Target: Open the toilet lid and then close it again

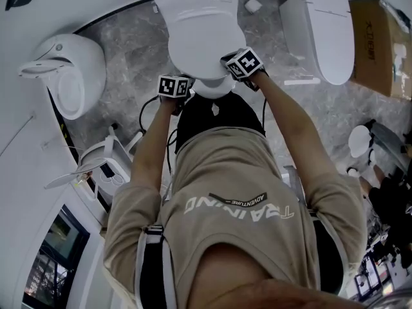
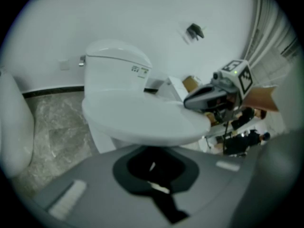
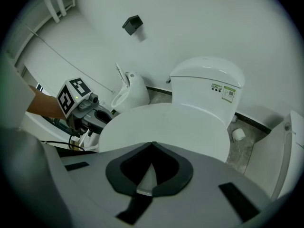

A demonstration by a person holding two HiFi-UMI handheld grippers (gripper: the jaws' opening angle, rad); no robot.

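The white toilet stands against the wall, and its lid [image 1: 196, 40] lies low and nearly level over the bowl, below the tank [image 3: 206, 87]. My two grippers are at the lid's front rim. In the head view the left gripper [image 1: 192, 91] is at the rim's left and the right gripper [image 1: 228, 76] at its right. In the left gripper view the lid [image 2: 142, 118] fills the middle, just past my shut jaws [image 2: 145, 148]. The right gripper [image 2: 209, 99] lies against the rim's right side. In the right gripper view the lid [image 3: 166, 127] sits just beyond shut jaws [image 3: 151, 144]. Nothing is held.
A wall-hung fixture [image 1: 71, 76] stands at the left, another toilet [image 1: 328, 31] at the right, and a cardboard box [image 1: 380, 44] beyond it. A paper roll [image 3: 239, 135] lies on the marble floor by the tank. Small fixtures and cables [image 1: 106, 163] sit near my left leg.
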